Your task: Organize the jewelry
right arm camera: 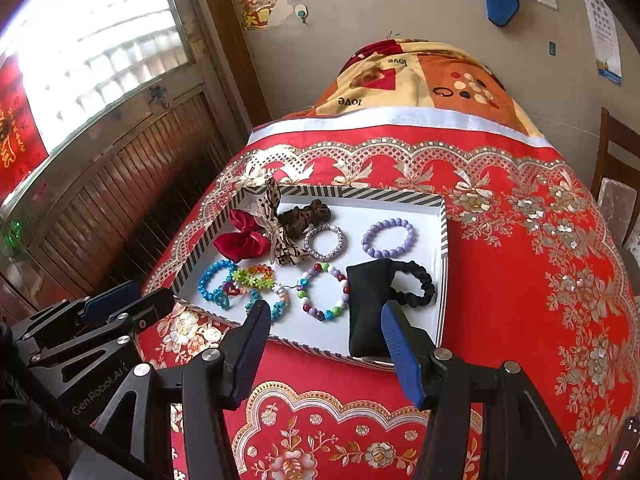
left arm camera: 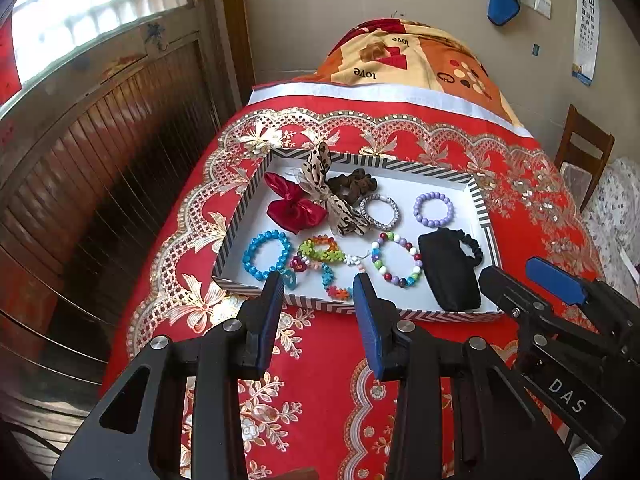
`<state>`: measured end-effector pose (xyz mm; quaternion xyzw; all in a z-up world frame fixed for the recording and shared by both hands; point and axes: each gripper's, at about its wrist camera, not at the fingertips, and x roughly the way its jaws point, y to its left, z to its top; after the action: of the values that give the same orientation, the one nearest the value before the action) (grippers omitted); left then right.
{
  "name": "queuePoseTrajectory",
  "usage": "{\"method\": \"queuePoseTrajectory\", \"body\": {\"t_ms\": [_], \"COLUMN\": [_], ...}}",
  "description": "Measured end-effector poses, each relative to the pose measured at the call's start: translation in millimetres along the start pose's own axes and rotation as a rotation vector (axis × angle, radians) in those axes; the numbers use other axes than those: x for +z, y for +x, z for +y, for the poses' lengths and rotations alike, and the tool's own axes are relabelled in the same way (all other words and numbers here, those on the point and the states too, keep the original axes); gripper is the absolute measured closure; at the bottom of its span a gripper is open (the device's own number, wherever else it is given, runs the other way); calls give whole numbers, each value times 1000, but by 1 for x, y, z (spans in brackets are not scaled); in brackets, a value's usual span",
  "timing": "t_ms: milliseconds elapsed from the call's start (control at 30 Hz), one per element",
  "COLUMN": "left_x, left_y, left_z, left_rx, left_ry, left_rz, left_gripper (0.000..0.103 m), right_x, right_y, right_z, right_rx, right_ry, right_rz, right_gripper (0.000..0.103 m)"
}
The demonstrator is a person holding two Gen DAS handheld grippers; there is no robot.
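Note:
A striped-rim white tray (left arm camera: 482, 208) (right arm camera: 443, 224) on the red cloth holds a red bow (left arm camera: 294, 210) (right arm camera: 240, 240), a leopard bow (left arm camera: 332, 200), a brown scrunchie (left arm camera: 354, 184), a silver bracelet (left arm camera: 380, 212), a purple bead bracelet (left arm camera: 434, 210) (right arm camera: 388, 238), a blue bead bracelet (left arm camera: 266, 254), a rainbow flower bracelet (left arm camera: 320, 250), a multicolour bead bracelet (left arm camera: 396, 258) (right arm camera: 324, 290) and a black scrunchie with pouch (left arm camera: 450, 272) (right arm camera: 370, 304). My left gripper (left arm camera: 318, 284) is open and empty at the tray's near rim. My right gripper (right arm camera: 324, 312) is open and empty over the near rim.
A patterned orange blanket (left arm camera: 412, 56) lies beyond the tray. A wooden panelled wall and window are at the left. A wooden chair (left arm camera: 584, 148) stands at the right. The red tablecloth (left arm camera: 320, 380) spreads around the tray.

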<state>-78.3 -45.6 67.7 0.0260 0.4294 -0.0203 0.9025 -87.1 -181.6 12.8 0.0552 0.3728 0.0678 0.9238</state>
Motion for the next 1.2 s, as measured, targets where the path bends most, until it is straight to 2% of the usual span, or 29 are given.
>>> {"method": "queuePoseTrajectory", "body": {"t_ms": [1200], "left_x": [5], "left_y": [18], "left_z": [12], "left_rx": [-8], "left_ry": [-1], "left_rz": [27], "left_gripper": [68], "right_x": [2], "right_y": [19], "right_z": [6], "right_rx": [-9], "right_ry": [1], "right_rz": [35], "right_gripper": [46]}}
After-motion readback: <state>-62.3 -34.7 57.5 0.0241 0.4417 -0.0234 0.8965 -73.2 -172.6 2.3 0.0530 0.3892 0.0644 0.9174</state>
